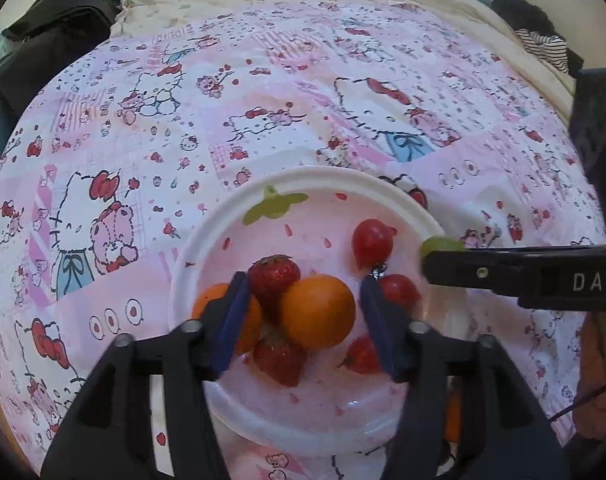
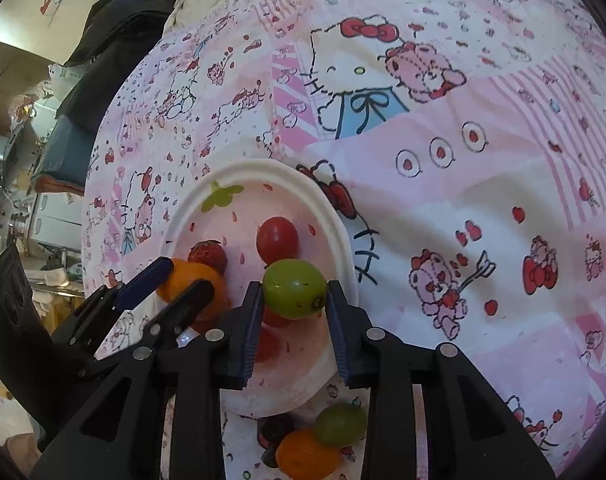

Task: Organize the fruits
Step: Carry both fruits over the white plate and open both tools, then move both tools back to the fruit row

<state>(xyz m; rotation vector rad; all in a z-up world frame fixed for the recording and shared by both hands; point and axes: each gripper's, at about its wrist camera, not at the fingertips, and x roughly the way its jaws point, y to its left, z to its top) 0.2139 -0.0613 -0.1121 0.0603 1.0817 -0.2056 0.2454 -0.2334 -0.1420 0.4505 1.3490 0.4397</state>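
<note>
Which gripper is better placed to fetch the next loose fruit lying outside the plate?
Probably the right gripper. In its view a green grape and an orange fruit lie on the cloth just below the plate, right beneath it. The left gripper sits over the plate's far side.

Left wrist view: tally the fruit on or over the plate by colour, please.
red fruits: 5
orange fruits: 2
green grape: 1
Total: 8
</note>
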